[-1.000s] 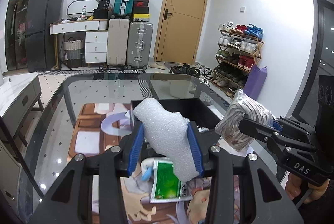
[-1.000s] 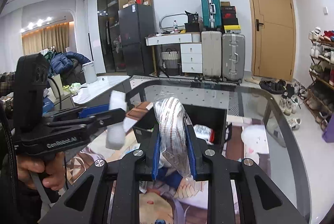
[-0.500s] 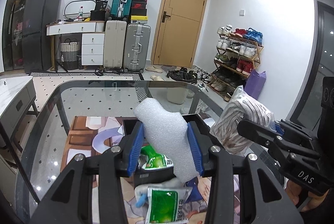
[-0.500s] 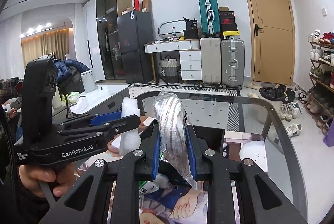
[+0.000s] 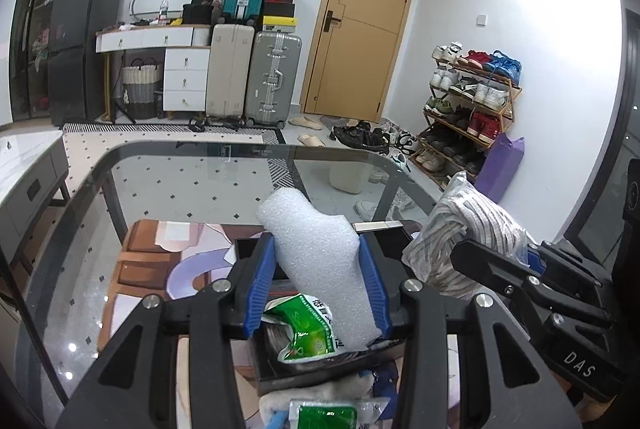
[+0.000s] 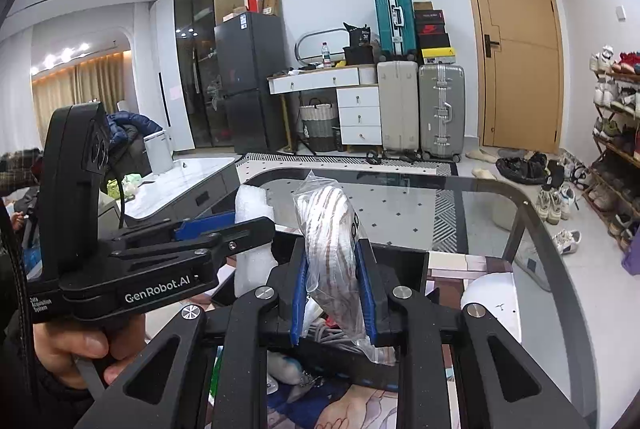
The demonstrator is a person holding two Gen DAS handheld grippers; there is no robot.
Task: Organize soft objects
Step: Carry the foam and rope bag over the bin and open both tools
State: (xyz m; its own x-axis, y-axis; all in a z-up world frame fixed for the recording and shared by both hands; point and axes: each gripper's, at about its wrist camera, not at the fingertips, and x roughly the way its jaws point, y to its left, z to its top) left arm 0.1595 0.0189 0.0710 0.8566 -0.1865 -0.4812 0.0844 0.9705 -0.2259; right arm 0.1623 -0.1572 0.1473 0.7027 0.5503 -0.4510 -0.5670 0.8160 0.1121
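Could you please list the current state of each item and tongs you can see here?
Left tongs: shut on white foam piece.
Right tongs: shut on clear-bagged striped cloth.
Black open box: holds green packet.
Wooden door: closed.

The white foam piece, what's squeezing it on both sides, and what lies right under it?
In the left wrist view, the left gripper clamps the white foam piece between its blue pads. Below it, a green packet lies in the black box.
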